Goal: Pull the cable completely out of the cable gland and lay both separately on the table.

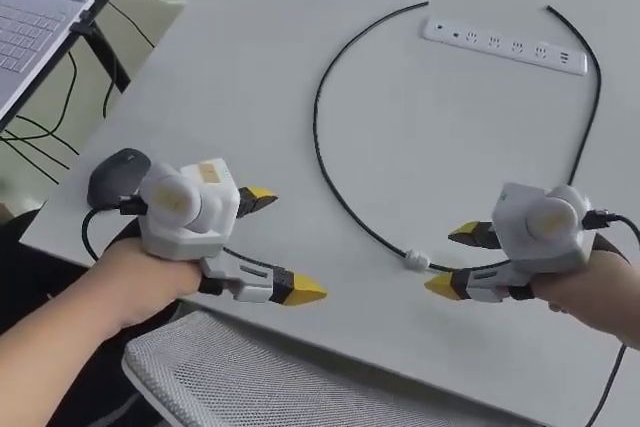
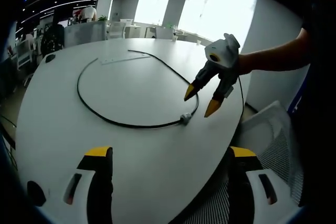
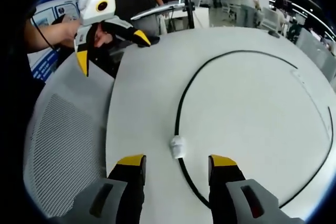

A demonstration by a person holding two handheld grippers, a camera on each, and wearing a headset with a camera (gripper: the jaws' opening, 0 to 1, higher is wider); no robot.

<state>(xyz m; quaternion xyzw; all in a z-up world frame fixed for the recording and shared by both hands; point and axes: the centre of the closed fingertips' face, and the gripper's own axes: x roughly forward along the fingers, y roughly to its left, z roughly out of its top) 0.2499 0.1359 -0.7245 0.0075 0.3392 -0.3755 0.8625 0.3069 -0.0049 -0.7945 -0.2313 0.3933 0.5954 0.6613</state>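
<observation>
pale grey table (image 1: pixel 300 47) in an open-plan office with bright windows beyond. left gripper (image 1: pixel 290 243): jaws spread wide, empty, held over the near table edge; right gripper (image 1: pixel 443 260): jaws likewise wide apart, empty, tips just beside the white cable gland (image 1: pixel 416 260) and not touching it, the gland lying on the table threaded on the black cable (image 1: pixel 318 137), which sweeps round in a wide arc. further out: white power strip (image 1: pixel 505 45) between the cable's far ends, dark mouse (image 1: pixel 115 172) behind the left gripper, laptop (image 1: pixel 30 7) off the table's left, mesh chair (image 1: pixel 250 377) below the near edge.
</observation>
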